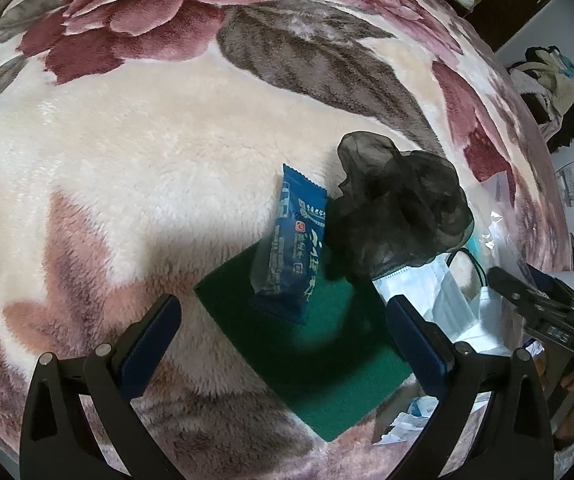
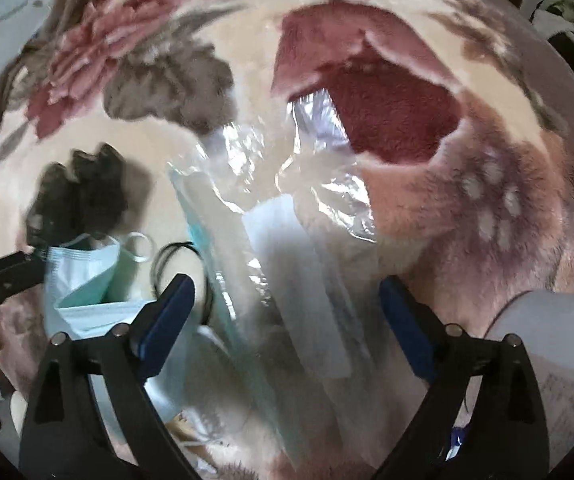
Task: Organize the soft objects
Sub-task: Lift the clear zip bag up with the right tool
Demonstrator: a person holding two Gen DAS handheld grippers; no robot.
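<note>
In the left wrist view a blue snack packet (image 1: 293,246) lies partly on a green scouring pad (image 1: 319,356). A black sheer scrunchie (image 1: 399,208) sits to its right, next to pale blue face masks (image 1: 439,300). My left gripper (image 1: 283,344) is open and empty just above the pad. In the right wrist view my right gripper (image 2: 287,316) is open and empty over clear plastic mask wrappers (image 2: 287,248). A face mask (image 2: 87,280) and the scrunchie (image 2: 83,196) lie to its left.
Everything lies on a floral plush blanket (image 1: 127,168). The other gripper (image 1: 543,312) shows at the right edge of the left wrist view. A pile of clothes (image 1: 555,92) and a wall socket (image 1: 569,188) are beyond the bed's right edge.
</note>
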